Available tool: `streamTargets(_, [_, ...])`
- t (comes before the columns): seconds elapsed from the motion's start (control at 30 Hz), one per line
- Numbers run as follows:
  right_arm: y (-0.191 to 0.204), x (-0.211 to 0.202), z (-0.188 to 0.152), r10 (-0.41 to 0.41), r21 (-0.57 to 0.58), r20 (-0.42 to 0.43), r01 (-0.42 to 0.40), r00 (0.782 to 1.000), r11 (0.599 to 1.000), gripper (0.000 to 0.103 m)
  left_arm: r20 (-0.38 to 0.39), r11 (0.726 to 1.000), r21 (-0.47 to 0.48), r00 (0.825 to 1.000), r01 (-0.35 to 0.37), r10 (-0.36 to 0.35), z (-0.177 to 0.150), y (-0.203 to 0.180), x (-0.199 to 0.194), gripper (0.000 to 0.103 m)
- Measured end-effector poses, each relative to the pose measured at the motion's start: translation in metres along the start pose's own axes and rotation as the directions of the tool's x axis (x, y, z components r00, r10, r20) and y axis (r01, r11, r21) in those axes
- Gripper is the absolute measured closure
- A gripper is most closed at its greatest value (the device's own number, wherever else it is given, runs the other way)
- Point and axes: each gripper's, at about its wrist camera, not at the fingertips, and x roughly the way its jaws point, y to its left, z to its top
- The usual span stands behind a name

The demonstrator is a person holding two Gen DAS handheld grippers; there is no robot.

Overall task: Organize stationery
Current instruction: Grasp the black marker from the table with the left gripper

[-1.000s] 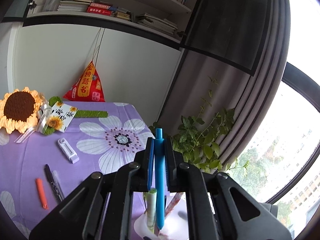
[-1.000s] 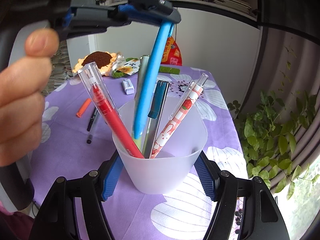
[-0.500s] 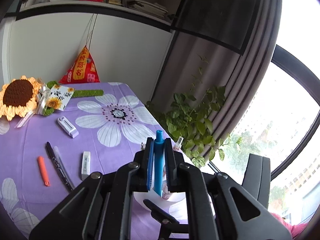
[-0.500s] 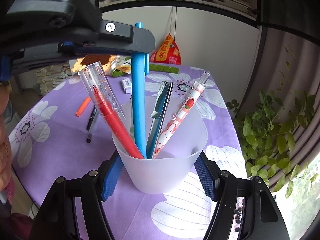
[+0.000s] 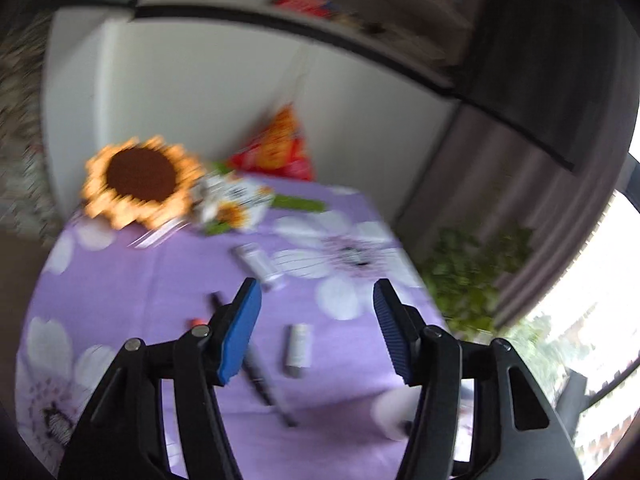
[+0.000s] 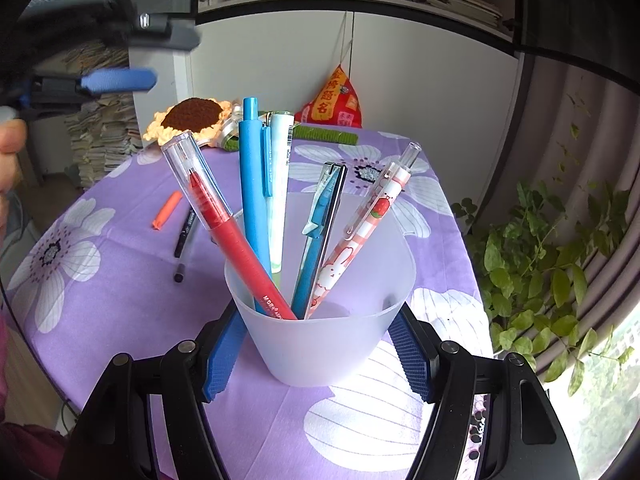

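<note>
My right gripper (image 6: 318,354) is shut on a frosted plastic cup (image 6: 320,344) standing on the purple floral cloth (image 6: 100,280). The cup holds a blue pen (image 6: 252,184), a red pen (image 6: 224,220), a pale green pen (image 6: 279,184), a teal pen (image 6: 320,232) and a pink rabbit pen (image 6: 360,232). My left gripper (image 5: 316,328) is open and empty above the table; it also shows at the right wrist view's upper left (image 6: 116,80). Loose on the cloth lie a black pen (image 5: 256,372), an orange cap (image 6: 167,210), a white eraser (image 5: 298,344) and a white correction tape (image 5: 260,266).
A crochet sunflower (image 5: 140,178), a card and a red pouch (image 5: 280,152) sit at the table's far end. A leafy plant (image 6: 560,264) stands beside the right edge by the window. Bookshelves hang above.
My left gripper has let go of the blue pen, which now stands in the cup, has opened wide and swung up and away to the left. The right gripper has not moved.
</note>
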Motion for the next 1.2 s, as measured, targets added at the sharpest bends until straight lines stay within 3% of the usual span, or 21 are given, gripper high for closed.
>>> streamTargets(0.07, [-0.001,0.000,-0.001,0.001,0.001,0.001,-0.001,1.000,1.000,0.032,-0.064,0.992,-0.078,0.994,-0.097,0.093,0.005,0.025,0.020,0.057])
streamTargets(0.13, [-0.001,0.000,-0.001,0.001,0.005,0.001,-0.001,1.000,1.000,0.032,-0.125,0.982,-0.113,0.982,-0.153,0.139,0.006,0.040,0.041,0.063])
streamTargets(0.23, [-0.002,0.000,-0.001,0.000,0.004,0.001,0.000,1.000,1.000,0.032,-0.215,0.973,-0.137,0.964,-0.188,0.156,0.001,0.056,0.070,0.070])
streamTargets(0.33, [-0.002,0.000,-0.001,0.003,0.001,-0.004,-0.003,1.000,1.000,0.032,-0.290,0.959,-0.125,0.934,-0.255,0.210,-0.002,0.064,0.098,0.084])
streamTargets(0.43, [-0.002,0.000,-0.001,0.004,-0.001,-0.007,-0.004,1.000,1.000,0.032,-0.318,0.937,-0.141,0.911,-0.320,0.263,0.000,0.077,0.116,0.085])
streamTargets(0.63, [-0.002,0.001,0.000,0.009,-0.002,-0.005,-0.009,1.000,1.000,0.032,-0.351,0.928,-0.162,0.898,-0.336,0.264,0.003,0.081,0.134,0.085])
streamTargets(0.9, [-0.004,0.001,-0.001,0.017,-0.001,-0.001,-0.017,1.000,1.000,0.032,-0.365,0.931,-0.165,0.897,-0.327,0.250,0.003,0.075,0.142,0.083])
streamTargets(1.13, [-0.003,0.001,-0.002,0.019,0.000,0.002,-0.019,1.000,1.000,0.032,-0.358,0.924,-0.078,0.876,-0.373,0.323,0.002,0.064,0.151,0.085])
streamTargets(1.2, [-0.004,0.002,-0.002,0.020,0.002,0.003,-0.020,1.000,1.000,0.032,-0.364,0.928,-0.070,0.875,-0.366,0.318,0.000,0.062,0.151,0.090])
